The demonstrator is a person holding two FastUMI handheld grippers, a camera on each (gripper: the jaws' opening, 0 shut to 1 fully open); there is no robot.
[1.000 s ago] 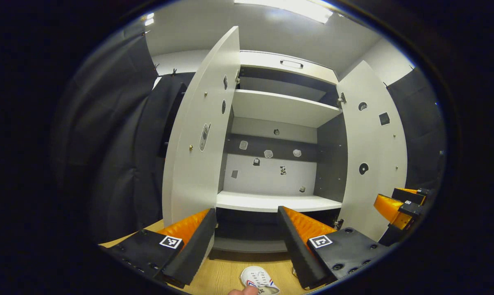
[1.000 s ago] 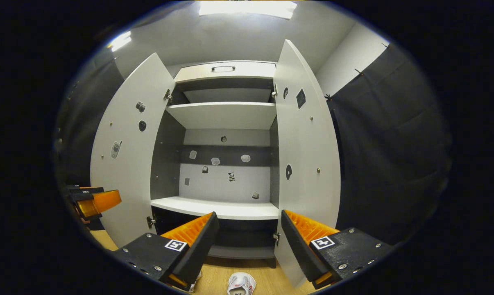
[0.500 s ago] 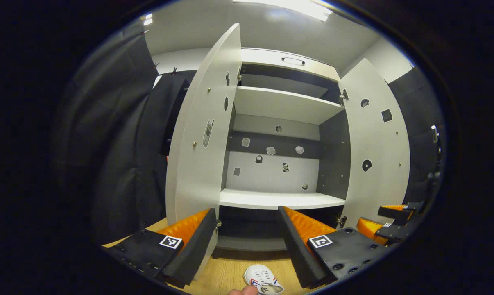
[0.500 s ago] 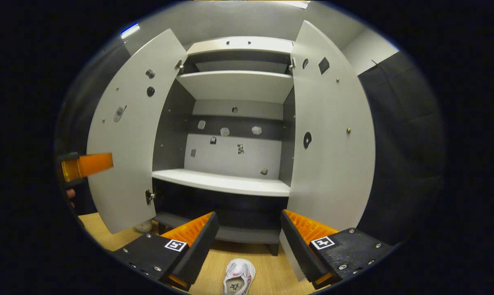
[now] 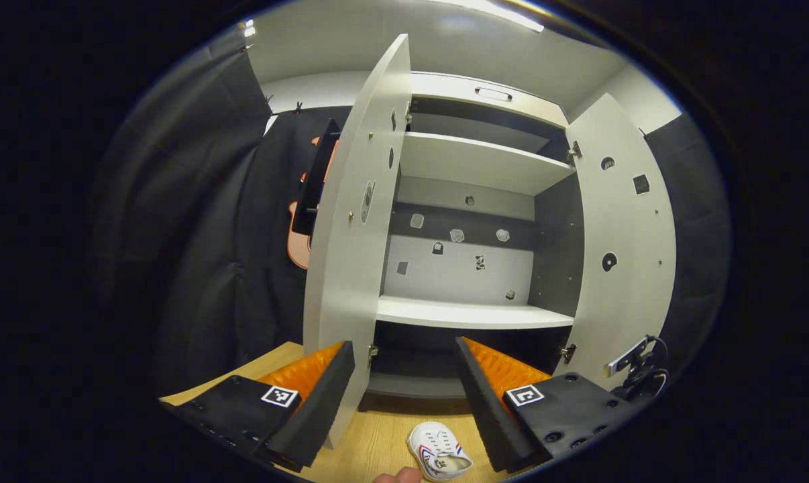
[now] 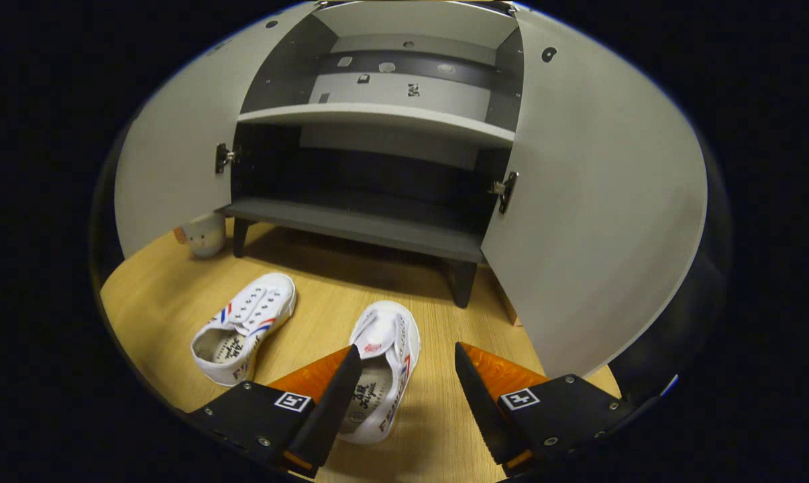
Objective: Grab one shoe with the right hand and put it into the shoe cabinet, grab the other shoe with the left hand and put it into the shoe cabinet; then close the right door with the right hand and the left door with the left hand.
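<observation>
My right gripper [image 6: 401, 376] is spread wide with nothing in it, hovering over the right shoe [image 6: 383, 378] on the wood floor [image 6: 324, 282]. The left shoe [image 6: 245, 327] sits beside it, before the open shoe cabinet [image 6: 357, 221]. My left gripper [image 5: 404, 386] gapes empty too.

The left gripper [image 5: 404, 392] in the left gripper view has two wedge-shaped fingers with ribbed inner faces, each set on a flat black mount dotted with round screw holes and carrying a small square black-and-white marker. The right gripper [image 6: 402, 397] in the right gripper view is built alike: ridged wedge fingers, black mounts with silver screw heads, and a square marker on each. A fingertip [image 5: 399, 477] shows at the left gripper view's bottom edge
</observation>
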